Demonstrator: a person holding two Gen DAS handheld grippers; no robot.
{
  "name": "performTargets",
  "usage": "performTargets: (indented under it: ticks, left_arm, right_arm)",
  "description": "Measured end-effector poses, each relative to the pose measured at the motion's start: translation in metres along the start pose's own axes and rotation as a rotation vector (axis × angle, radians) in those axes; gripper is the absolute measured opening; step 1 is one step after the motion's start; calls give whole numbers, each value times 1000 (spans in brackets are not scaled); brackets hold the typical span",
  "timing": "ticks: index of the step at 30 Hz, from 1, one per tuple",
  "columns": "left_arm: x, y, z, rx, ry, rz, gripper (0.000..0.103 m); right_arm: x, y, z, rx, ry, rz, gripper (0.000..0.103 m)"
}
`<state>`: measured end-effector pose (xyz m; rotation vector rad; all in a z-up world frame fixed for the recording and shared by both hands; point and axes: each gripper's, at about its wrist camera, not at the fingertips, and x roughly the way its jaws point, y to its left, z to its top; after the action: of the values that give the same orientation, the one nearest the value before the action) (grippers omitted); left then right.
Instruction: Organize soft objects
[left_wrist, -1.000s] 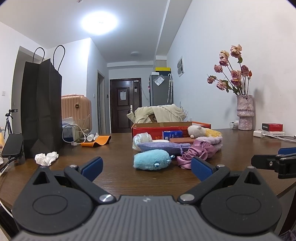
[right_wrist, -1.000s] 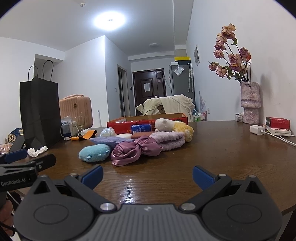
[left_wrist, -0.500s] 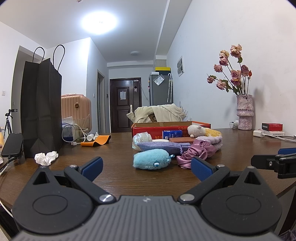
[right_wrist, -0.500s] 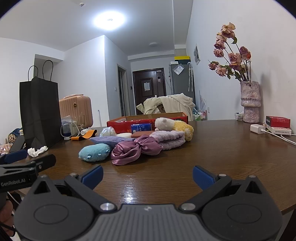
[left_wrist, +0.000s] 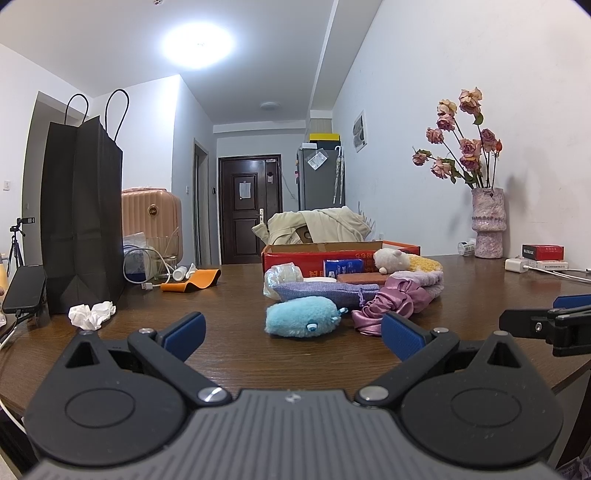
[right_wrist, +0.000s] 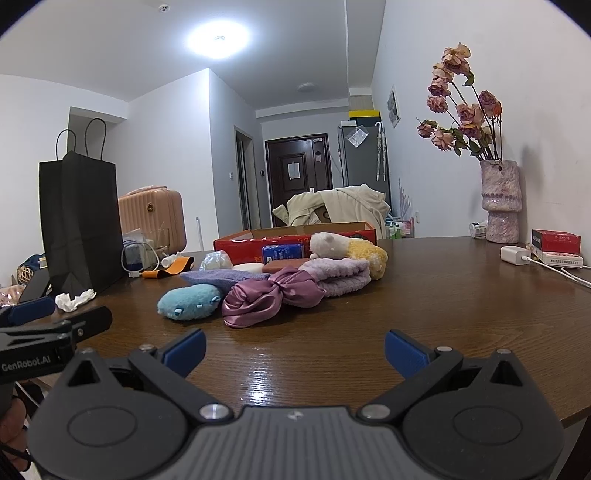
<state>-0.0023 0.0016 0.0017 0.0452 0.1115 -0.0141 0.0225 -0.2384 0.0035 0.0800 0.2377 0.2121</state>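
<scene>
Soft things lie bunched near the middle of the table (right_wrist: 461, 302), in front of a red box (right_wrist: 295, 236). Nearest to us is a blue plush (left_wrist: 301, 317), and just to its right a pink satin scrunchie (right_wrist: 269, 301) touches it. Behind the plush we see a purple pouch (left_wrist: 325, 291). A lilac fleece roll (right_wrist: 340, 277) sits against the scrunchie's far side, and a white and yellow plush (right_wrist: 347, 247) rests behind that roll, against the box. A clear wrapped bundle (left_wrist: 282, 275) lies at the left end of the pile.

We hold the left gripper (left_wrist: 291, 330) low over the table's near edge with its jaws wide apart and nothing between them; the blue plush lies just ahead of it. We hold the right gripper (right_wrist: 293, 350) beside it, its jaws also spread wide and empty, short of the scrunchie.

To the left stands a black bag (left_wrist: 83, 218) with crumpled tissue (left_wrist: 90, 314) at its foot. A vase (right_wrist: 500, 201) of dried roses stands by the right wall.
</scene>
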Motion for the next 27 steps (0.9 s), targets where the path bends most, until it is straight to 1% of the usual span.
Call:
performTargets:
  ticks: [5,9,11,15,17,18,20,23,26,27]
  left_arm:
    - [1,0,-1,1,3,1,103]
    - [7,2,0,-3,23,-10,103]
    - [15,6,4,-24,36,-17,103]
    - [38,12,15,-85,79,-18,103]
    - [49,10,19,-96,93,-5,103]
    - [55,9,22,-95,103,-13,103]
    - [66,6,28,-98,121,-23,103]
    - [85,3,40,-122,146,-45,103]
    - [107,-3,58,-135,154,-58,103]
    - [114,-7,63,-131,151,-62,103]
  right_arm:
    - [0,0,0,1,-3,-3,103]
    - [9,-2,4,5,16,-3,103]
    - [15,-5,9,6,12,0,103]
    - [35,-17,26,4,-8,-38,103]
    - [46,-22,34,4,-11,-50,103]
    - [53,-25,39,7,-2,-51,103]
    - [67,-29,49,5,22,-19,103]
    - [93,-43,68,26,76,77,103]
    - [118,-60,80,86,81,131,103]
    - [129,-67,85,97,120,135,103]
